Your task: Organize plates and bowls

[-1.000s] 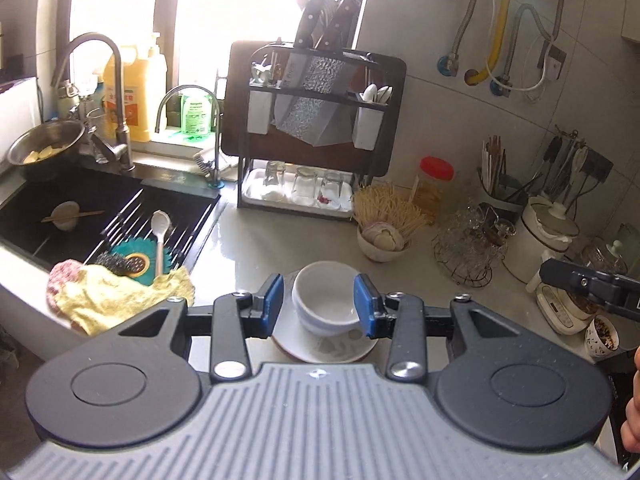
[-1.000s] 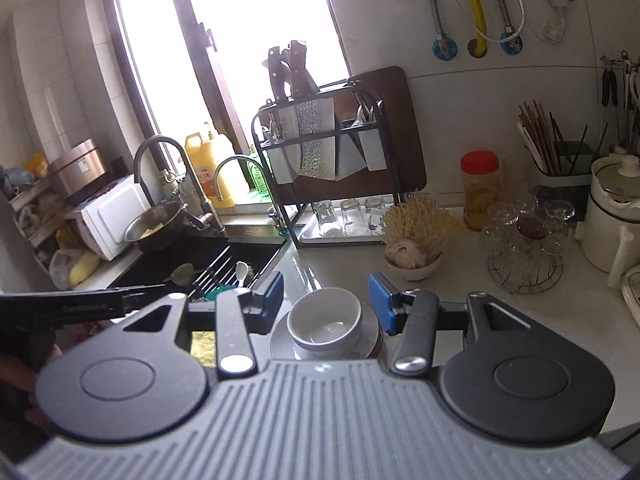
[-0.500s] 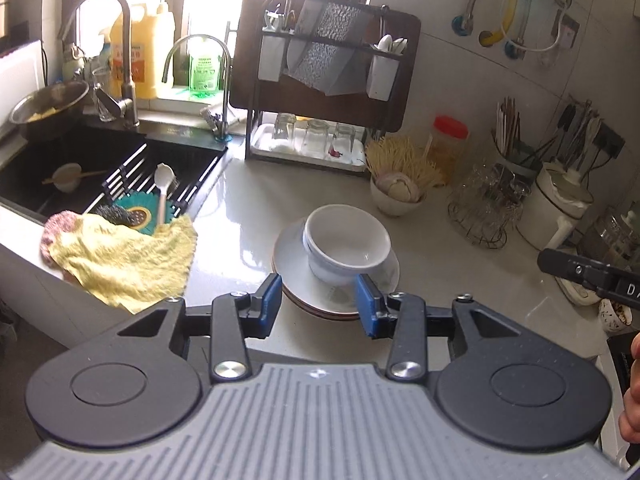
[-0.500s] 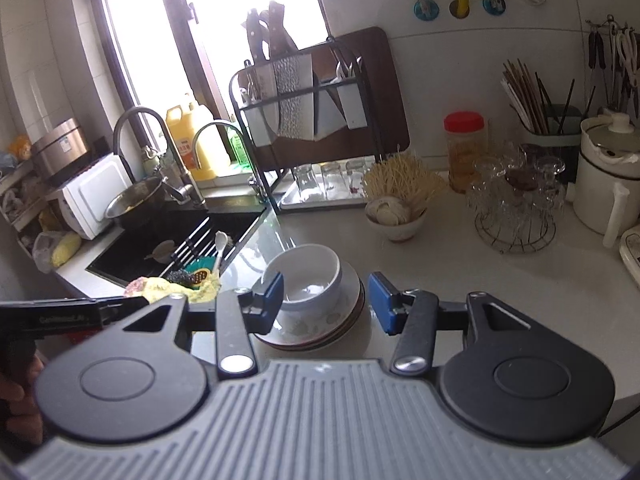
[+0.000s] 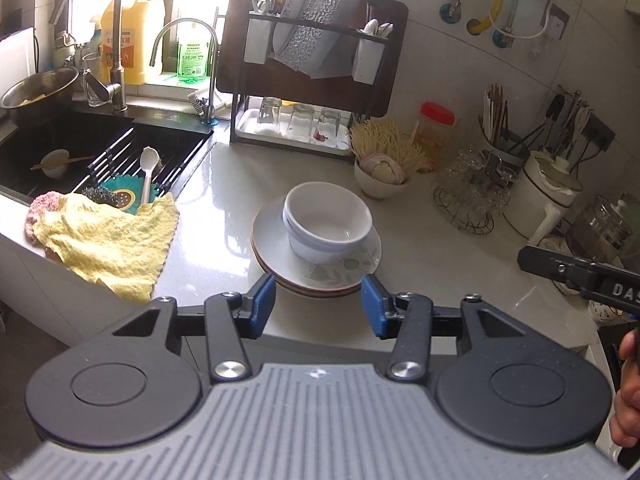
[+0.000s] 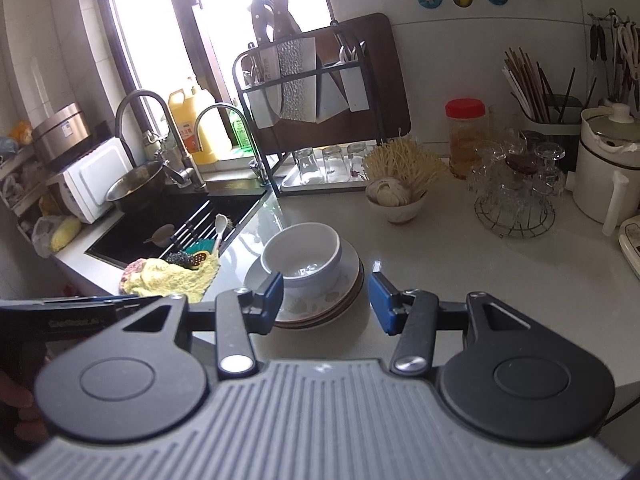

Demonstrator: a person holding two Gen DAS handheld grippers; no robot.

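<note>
Plates (image 5: 320, 270) sit stacked on the pale counter (image 5: 440, 276), with 2 nested white bowls (image 5: 326, 224) on top. The stack lies just ahead of the left gripper (image 5: 318, 306), whose blue-padded jaws stand apart and hold nothing. The right gripper (image 6: 326, 298) also has its jaws spread and empty, the stack just ahead and slightly to its left. Further ahead and to the left of both tools are a yellow cloth (image 5: 108, 240) and a dark sink (image 5: 100, 148).

Judging by this layout, the stacking looks done. To finish well, each tool should draw straight back, jaws kept wide, so no pad clips a plate rim.

Compared with 1 second ago, both grippers have pulled back and risen: the bowls then sat between each pair of pads, and now lie beyond them.
</note>
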